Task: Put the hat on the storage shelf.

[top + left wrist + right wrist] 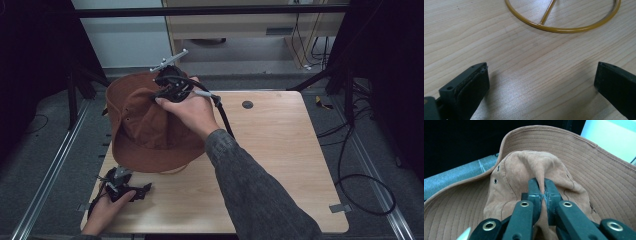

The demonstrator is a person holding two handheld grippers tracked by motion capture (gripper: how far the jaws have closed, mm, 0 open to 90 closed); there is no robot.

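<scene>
We hold a brown brimmed hat [145, 125] up over the far left part of the worktop [280, 165], pinched at its crown by the right gripper [543, 195]. In the right gripper view the two jaws stand almost together with a fold of the crown's soft cloth squeezed between the pads, and the stitched brim spreads out behind and around them. In the high view the hat hangs tilted, its brim toward the near left, reaching past the worktop's left edge.

A yellow wire ring [564, 27] with a spoke lies flat on the wood; in the high view a sliver of it peeks out just under the hat's near brim. We judge it to be a stand's base, so the step in hand looks like bringing the hat over or off it. To do that well, we should keep the pinch firm, since only a thin fold is caught and the cloth could slip, and move slowly so the brim does not drag on the ring.

The left gripper [541, 82] rests low at the near left corner, jaws spread wide with only bare wood between them, holding nothing.
</scene>
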